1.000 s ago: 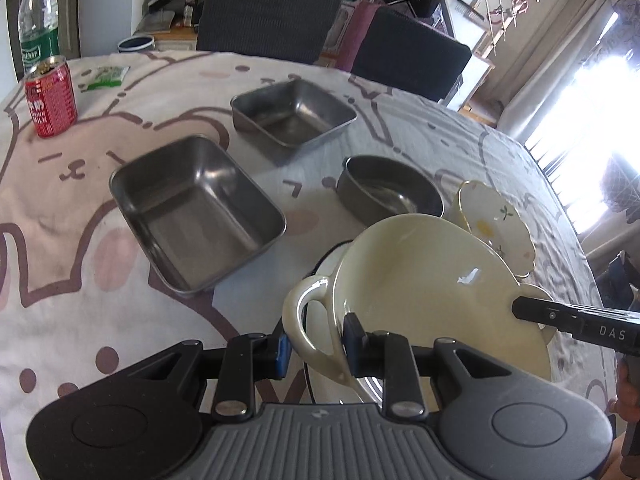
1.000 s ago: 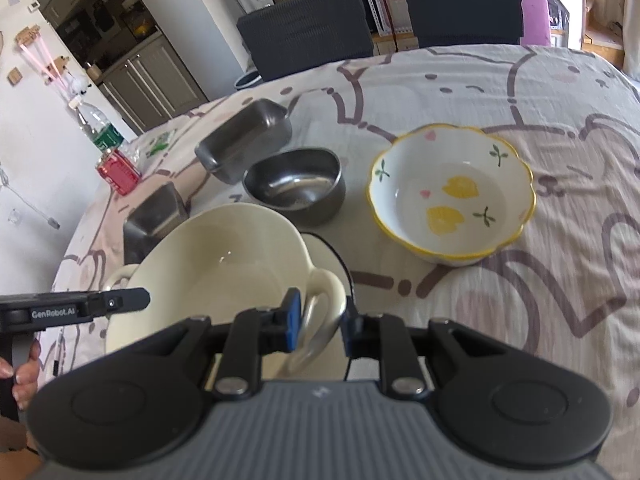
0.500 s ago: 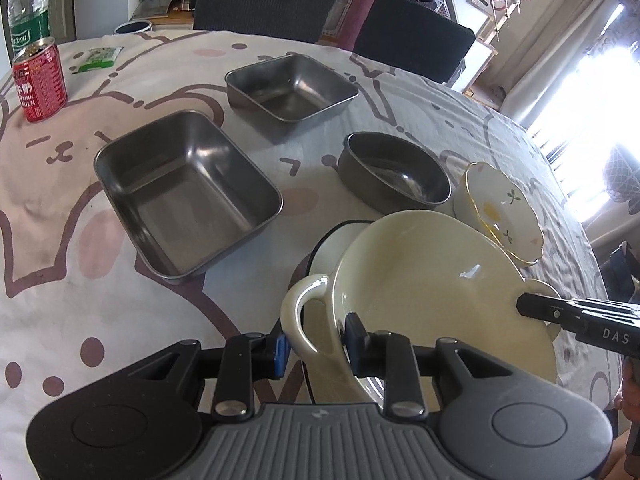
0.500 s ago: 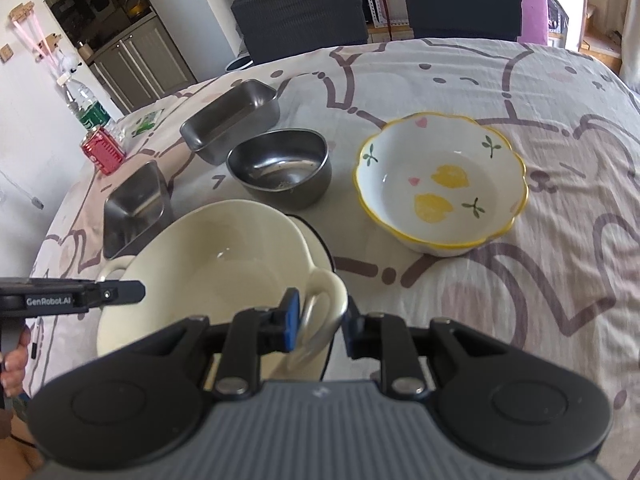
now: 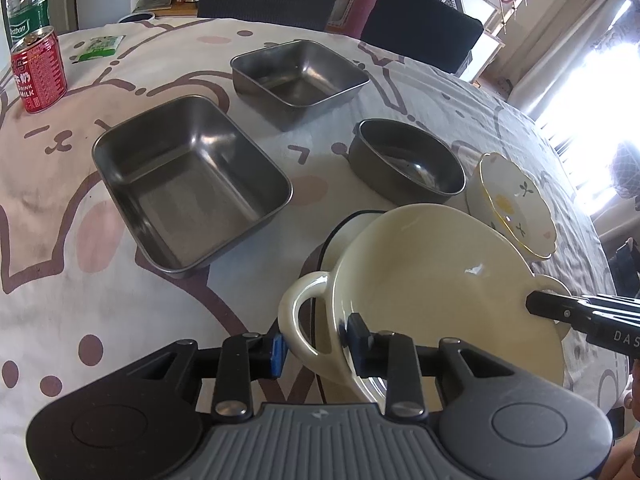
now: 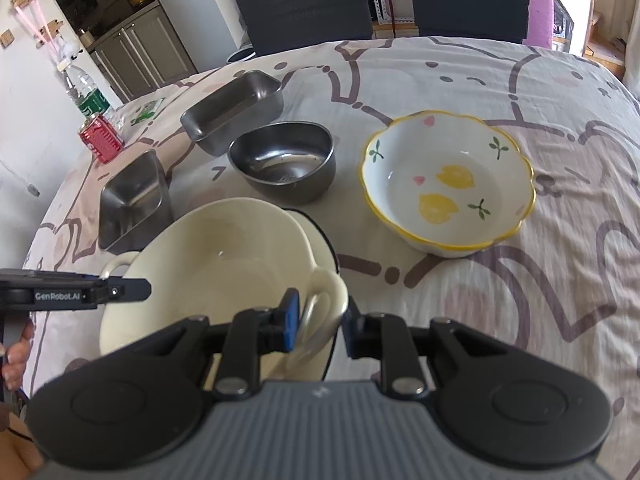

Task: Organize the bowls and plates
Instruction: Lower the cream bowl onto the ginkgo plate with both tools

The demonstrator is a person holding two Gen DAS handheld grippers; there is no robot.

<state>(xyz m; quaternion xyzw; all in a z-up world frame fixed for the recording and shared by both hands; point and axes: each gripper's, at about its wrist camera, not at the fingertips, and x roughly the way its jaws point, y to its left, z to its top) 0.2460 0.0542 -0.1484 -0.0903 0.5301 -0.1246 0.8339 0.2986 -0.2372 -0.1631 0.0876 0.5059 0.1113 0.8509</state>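
A cream ceramic two-handled bowl [image 5: 440, 280] is held tilted over a white black-rimmed plate [image 5: 344, 228] near the front of the tabletop [image 5: 120, 300]. Its handle-to-handle axis runs between the two tools. The left tool [image 5: 316, 350] is set around one loop handle; in the left wrist view a gap shows at the blue pad, so a pinch cannot be told. The right tool [image 6: 320, 326] is set around the other handle, its blue pad against the loop; the far pad's contact cannot be told.

Beyond the bowl, a large rectangular steel tray [image 5: 192, 184], a smaller square steel tray [image 5: 298, 80] and a round steel bowl [image 5: 408, 162] are spaced apart. A white scalloped yellow-rimmed bowl with lemon print [image 6: 448, 180] sits just beside the steel bowl. Open cloth is seen right of it in the right wrist view only. A red milk can [image 5: 38, 74] and a water bottle [image 5: 26, 16] stand at the far left edge. A hand [image 6: 16, 354] shows in the right wrist view only.
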